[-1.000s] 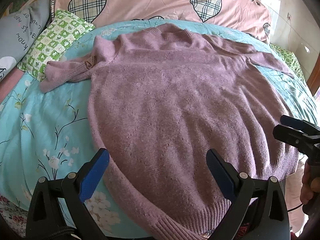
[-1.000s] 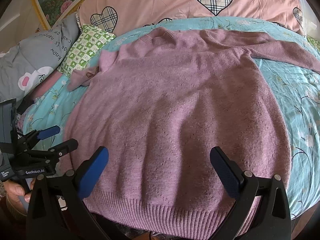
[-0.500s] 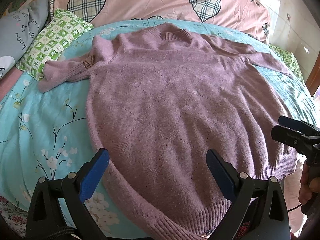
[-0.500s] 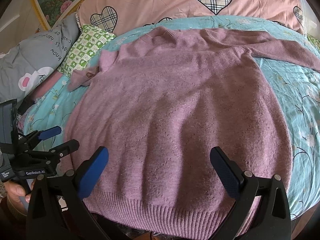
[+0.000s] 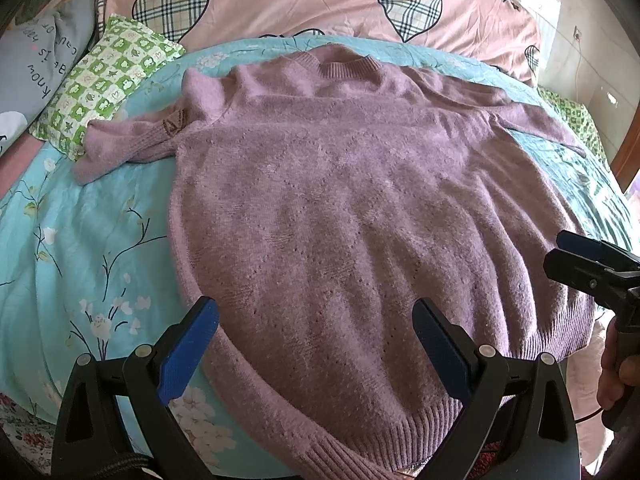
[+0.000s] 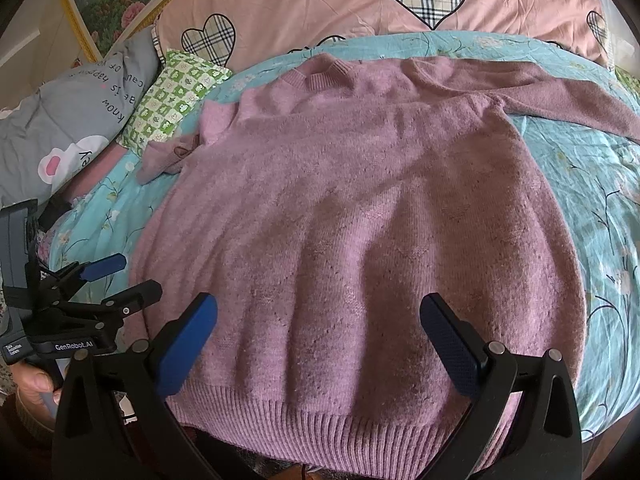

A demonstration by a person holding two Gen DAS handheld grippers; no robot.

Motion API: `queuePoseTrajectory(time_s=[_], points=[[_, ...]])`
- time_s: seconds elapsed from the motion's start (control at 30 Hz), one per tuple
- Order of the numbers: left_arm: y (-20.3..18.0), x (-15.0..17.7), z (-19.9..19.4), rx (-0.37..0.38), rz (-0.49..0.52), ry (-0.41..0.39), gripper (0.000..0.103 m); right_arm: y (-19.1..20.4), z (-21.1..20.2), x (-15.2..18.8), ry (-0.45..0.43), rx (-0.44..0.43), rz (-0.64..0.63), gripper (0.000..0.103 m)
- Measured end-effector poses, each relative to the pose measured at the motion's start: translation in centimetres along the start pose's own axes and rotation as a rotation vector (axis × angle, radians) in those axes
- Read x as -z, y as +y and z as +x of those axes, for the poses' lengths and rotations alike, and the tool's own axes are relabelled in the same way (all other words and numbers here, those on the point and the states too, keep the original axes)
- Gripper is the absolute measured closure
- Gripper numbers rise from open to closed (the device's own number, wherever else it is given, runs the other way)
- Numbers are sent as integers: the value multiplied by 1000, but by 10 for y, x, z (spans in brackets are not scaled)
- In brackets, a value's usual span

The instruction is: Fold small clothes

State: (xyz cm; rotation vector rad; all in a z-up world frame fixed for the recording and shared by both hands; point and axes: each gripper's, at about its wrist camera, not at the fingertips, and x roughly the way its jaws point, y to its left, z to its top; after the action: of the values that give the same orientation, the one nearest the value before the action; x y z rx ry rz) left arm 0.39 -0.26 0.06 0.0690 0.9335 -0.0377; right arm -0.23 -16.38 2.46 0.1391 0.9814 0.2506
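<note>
A mauve knit sweater lies flat, front up, on a turquoise floral bedspread, collar at the far end. Its left sleeve is bunched near a green pillow; the right sleeve stretches out to the right. My left gripper hovers open over the hem's left part, nothing between its blue pads. My right gripper is open above the ribbed hem. Each gripper shows in the other's view: the right gripper at the hem's right corner, the left gripper at the left edge.
A green checked pillow and a grey printed pillow lie at the far left. A pink quilt with plaid hearts is piled along the back. A hand holds the right gripper's handle. The bed's near edge runs just under the hem.
The left wrist view has shifted slightly, so the sweater sits a touch further left and up. Both grippers stay open and the sweater has not moved.
</note>
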Motion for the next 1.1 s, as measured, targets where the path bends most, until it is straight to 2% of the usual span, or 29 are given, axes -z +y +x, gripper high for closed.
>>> queuePoseTrajectory(time_s=[0.17,0.47,0.6,0.73,0.77,0.83,1.1], points=[[0,-1,2,-2,4,27,5,-1,0,-1,-24,-50,29,1],[0,-8,6,6,3,26,5,1,1,0,-23,-57,42,1],[1,-12,13,15,-1,52,5,-11,6,-8,26,-45,64,1],[-1,-18,17,21,-2,66,5,-19,6,-13,25,-40,81,1],[-1,-19,18,20,0,67,5,-22,5,-14,-33,-30,60,1],[-2,-21,20,19,3,70,5,-28,3,-16,-71,-26,63,1],[-3,-35,30,26,0,97,5,-80,-12,-25,-147,-11,196,1]])
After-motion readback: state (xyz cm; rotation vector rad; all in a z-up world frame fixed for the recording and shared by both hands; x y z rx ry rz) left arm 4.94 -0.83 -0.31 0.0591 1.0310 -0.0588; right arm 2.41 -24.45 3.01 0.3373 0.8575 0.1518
